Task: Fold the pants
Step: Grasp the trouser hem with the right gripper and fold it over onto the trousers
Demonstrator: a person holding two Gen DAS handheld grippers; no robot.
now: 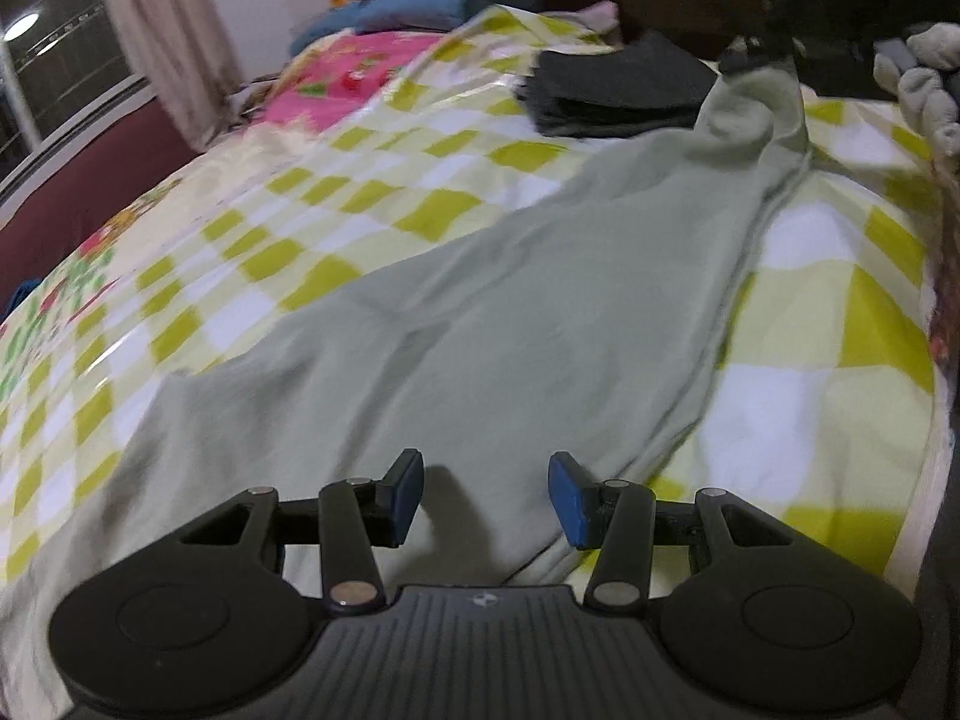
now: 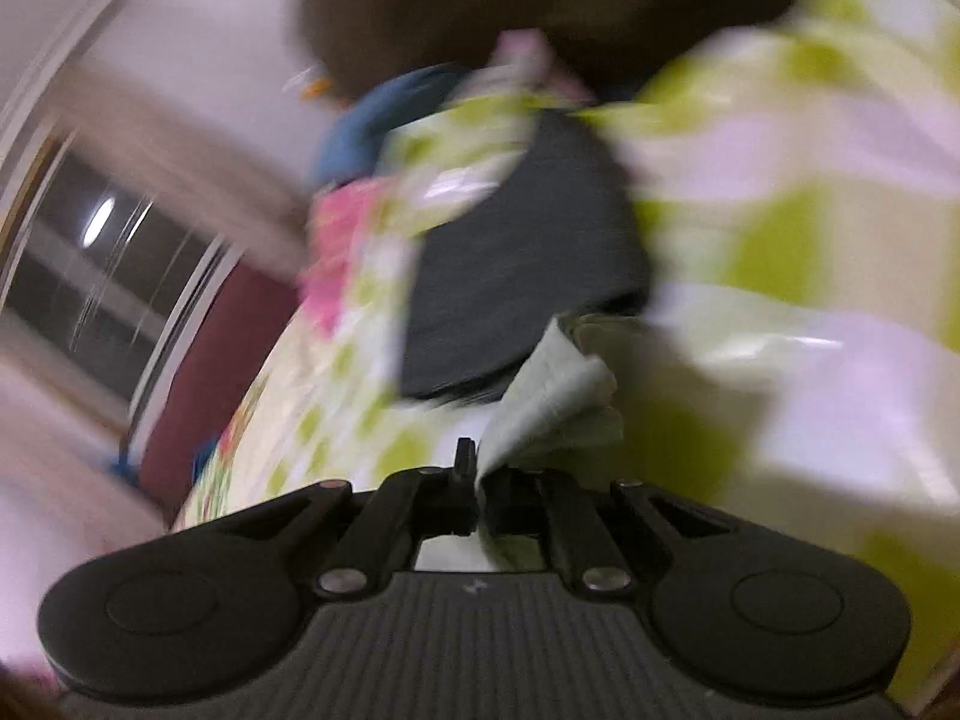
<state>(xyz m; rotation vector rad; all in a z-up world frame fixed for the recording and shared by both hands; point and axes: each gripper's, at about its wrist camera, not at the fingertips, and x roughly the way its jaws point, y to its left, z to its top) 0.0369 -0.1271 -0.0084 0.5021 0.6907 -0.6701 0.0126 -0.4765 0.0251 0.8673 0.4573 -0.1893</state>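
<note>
Pale green pants (image 1: pixel 540 300) lie stretched across a bed with a green-and-white checked cover (image 1: pixel 336 192). My left gripper (image 1: pixel 487 498) is open and empty, just above the near end of the pants. At the far end the cloth is lifted at the top right. In the blurred right wrist view my right gripper (image 2: pixel 479 480) is shut on a bunched edge of the pants (image 2: pixel 552 402), held above the bed.
A folded dark grey stack (image 1: pixel 618 90) lies at the far end of the bed, also seen in the right wrist view (image 2: pixel 516 258). A blue pillow (image 1: pixel 420 6) and pink cloth (image 1: pixel 342 72) lie beyond. A window (image 1: pixel 54 60) is on the left.
</note>
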